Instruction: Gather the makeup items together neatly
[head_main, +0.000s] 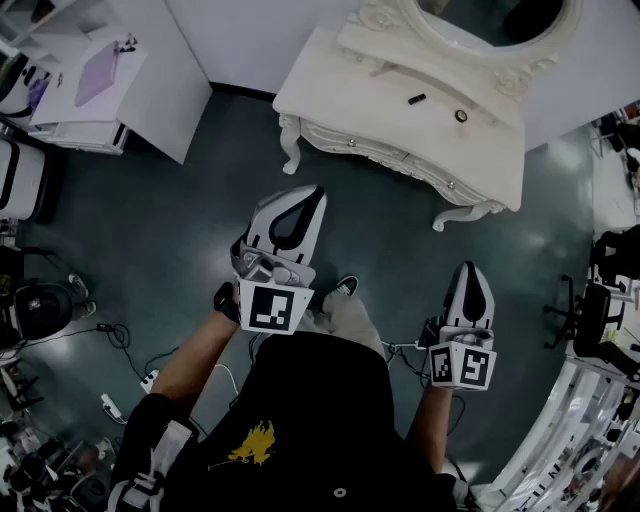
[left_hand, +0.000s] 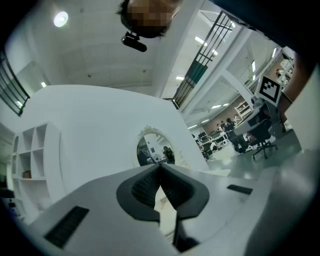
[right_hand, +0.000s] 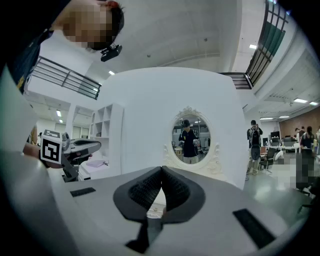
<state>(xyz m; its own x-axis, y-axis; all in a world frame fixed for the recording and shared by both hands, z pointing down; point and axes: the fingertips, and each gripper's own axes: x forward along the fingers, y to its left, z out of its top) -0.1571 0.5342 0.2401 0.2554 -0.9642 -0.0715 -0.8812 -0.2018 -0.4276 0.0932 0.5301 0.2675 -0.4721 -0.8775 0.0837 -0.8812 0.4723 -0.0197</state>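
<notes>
A cream dressing table (head_main: 330, 85) with an oval mirror (head_main: 495, 20) stands ahead of me on the dark floor. Two small dark makeup items lie on its top: a short black tube (head_main: 416, 99) and a round ring-shaped piece (head_main: 461, 116). My left gripper (head_main: 305, 193) is held well short of the table, shut and holding nothing. My right gripper (head_main: 470, 268) is lower and to the right, also shut and holding nothing. In the left gripper view the closed left gripper (left_hand: 160, 165) points at the mirror (left_hand: 155, 148). The right gripper (right_hand: 161, 168) faces the mirror (right_hand: 191, 132) too.
A white desk with a purple sheet (head_main: 100, 75) stands at the far left. Cables and a power strip (head_main: 130, 370) lie on the floor at the lower left. A black office chair (head_main: 600, 300) and a white rack (head_main: 570, 440) crowd the right side. People stand far off (right_hand: 254, 145).
</notes>
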